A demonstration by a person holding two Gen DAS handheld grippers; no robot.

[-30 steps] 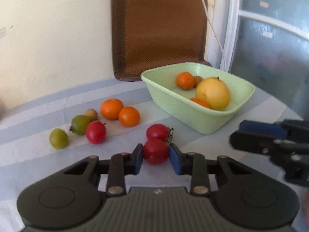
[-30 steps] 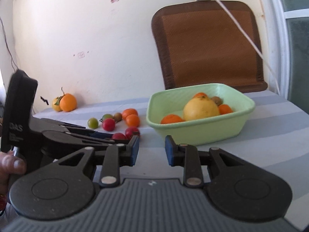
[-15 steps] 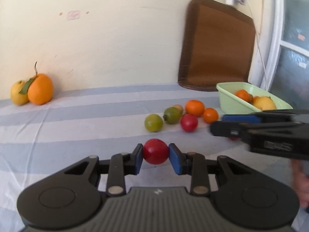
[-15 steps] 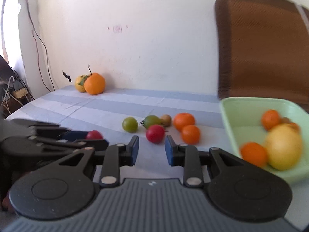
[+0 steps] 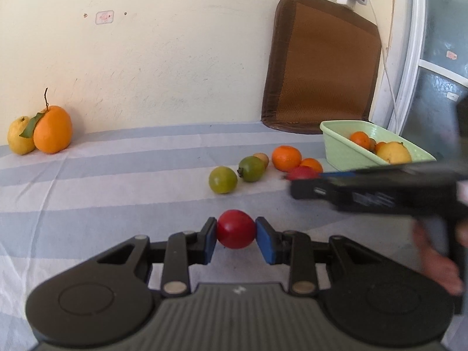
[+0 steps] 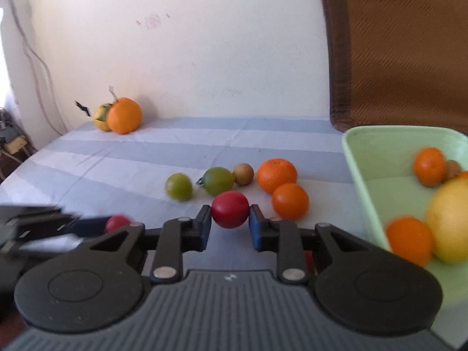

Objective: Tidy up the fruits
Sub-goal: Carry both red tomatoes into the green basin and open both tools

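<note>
Since half a second ago, my right gripper (image 5: 302,180) has reached the loose fruit. Left view: my left gripper (image 5: 236,234) is clamped on a tomato (image 5: 236,229) over the cloth (image 5: 117,190), well apart from the bin (image 5: 339,146). Right view: my right gripper's pads (image 6: 204,225) stand spread, flanking a second tomato (image 6: 230,209) on the cloth near an orange (image 6: 289,200); whether they touch it, I cannot tell.

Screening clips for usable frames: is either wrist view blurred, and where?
Left wrist view: mostly sharp, the round red tomato in the left gripper is crisp; only the black right gripper crossing at right is smeared. Right wrist view: softer overall, with streaking on the pale green plastic bin, its fruits, and the small round green fruit.
</note>
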